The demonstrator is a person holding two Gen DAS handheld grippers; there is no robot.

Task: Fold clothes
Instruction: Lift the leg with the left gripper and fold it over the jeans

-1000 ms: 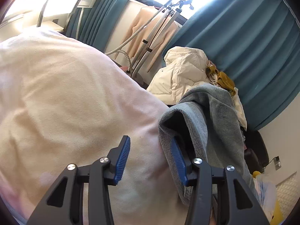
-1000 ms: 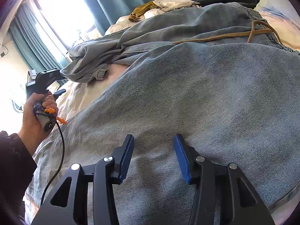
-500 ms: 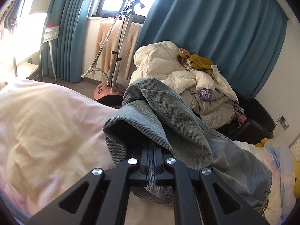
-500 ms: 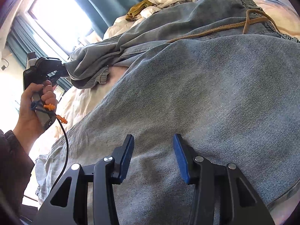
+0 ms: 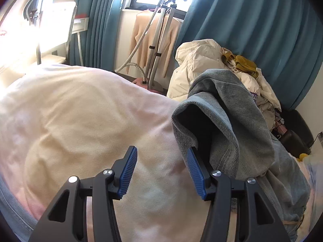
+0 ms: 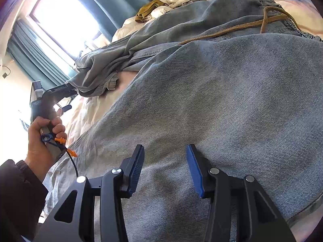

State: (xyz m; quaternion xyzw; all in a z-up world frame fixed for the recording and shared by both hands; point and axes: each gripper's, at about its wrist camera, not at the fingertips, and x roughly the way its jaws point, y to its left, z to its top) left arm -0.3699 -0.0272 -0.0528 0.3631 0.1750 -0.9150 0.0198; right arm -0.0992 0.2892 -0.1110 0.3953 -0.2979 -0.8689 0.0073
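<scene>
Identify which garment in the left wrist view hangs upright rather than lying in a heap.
The peach sweater, hanging by the window; the jeans and cream jacket lie heaped.

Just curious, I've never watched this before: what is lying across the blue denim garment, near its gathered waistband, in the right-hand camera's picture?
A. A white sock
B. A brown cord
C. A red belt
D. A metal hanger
B: in the right wrist view a thin brown cord trails across the blue denim garment and loops near its gathered waistband; no sock, hanger or belt lies there.
</scene>
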